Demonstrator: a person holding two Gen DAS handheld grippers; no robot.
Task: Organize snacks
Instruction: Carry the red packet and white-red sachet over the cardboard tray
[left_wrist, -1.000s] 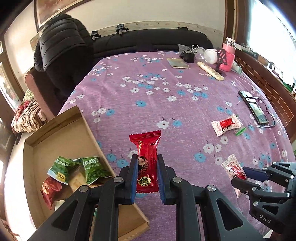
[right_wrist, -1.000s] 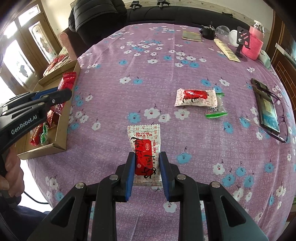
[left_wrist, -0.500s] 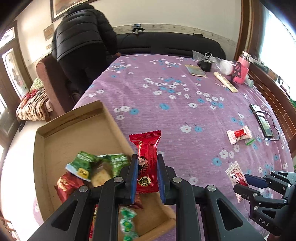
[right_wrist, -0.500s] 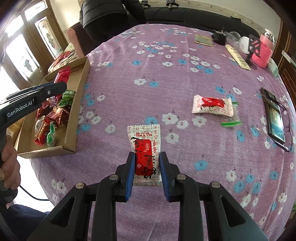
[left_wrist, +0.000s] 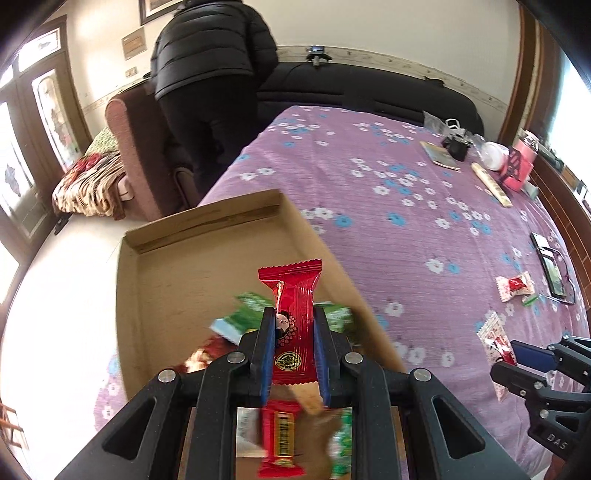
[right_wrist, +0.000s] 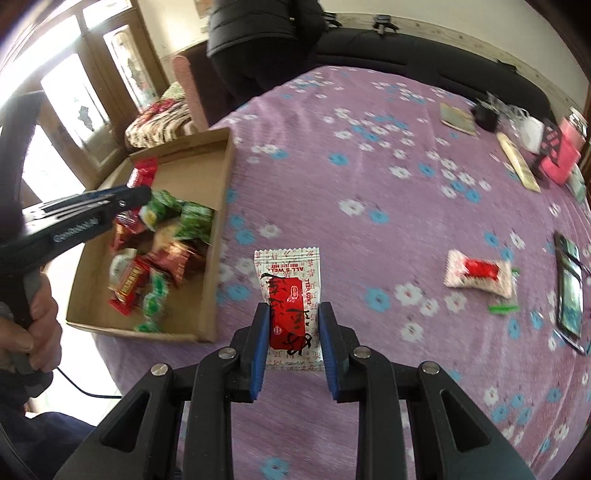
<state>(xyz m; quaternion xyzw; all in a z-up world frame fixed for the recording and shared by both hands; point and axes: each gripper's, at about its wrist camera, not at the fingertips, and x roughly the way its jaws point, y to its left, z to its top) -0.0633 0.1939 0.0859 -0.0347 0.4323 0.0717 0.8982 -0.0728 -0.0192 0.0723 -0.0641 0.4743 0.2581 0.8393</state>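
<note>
left gripper (left_wrist: 293, 341) pinches red snack pack (left_wrist: 291, 314) | right gripper (right_wrist: 293, 341) pinches white snack pack (right_wrist: 291, 295) | both look light, crinkly, slippery; best held mid-pack

Snacks (right_wrist: 155, 254) in box (right_wrist: 218, 206) at table's (right_wrist: 369, 177) left edge, packet (right_wrist: 478, 273) right

Both tools were matte black plastic; the left gripper (left_wrist: 293, 350) had two angular arms, each pinned with round silver screws, ending in fingers lined with blue pads (left_wrist: 268, 354); triangular cut-outs opened the lower arms; the right gripper (right_wrist: 293, 349) matched it — same black frame, same silver screws, same blue pads (right_wrist: 258, 350); seen from the side, the left tool bore blurred white lettering on its long body, and a thin black cable trailed below its grey handle; the hand (right_wrist: 31, 332) emerged from dark blue clothing — "DAS" marked the right tool
</note>
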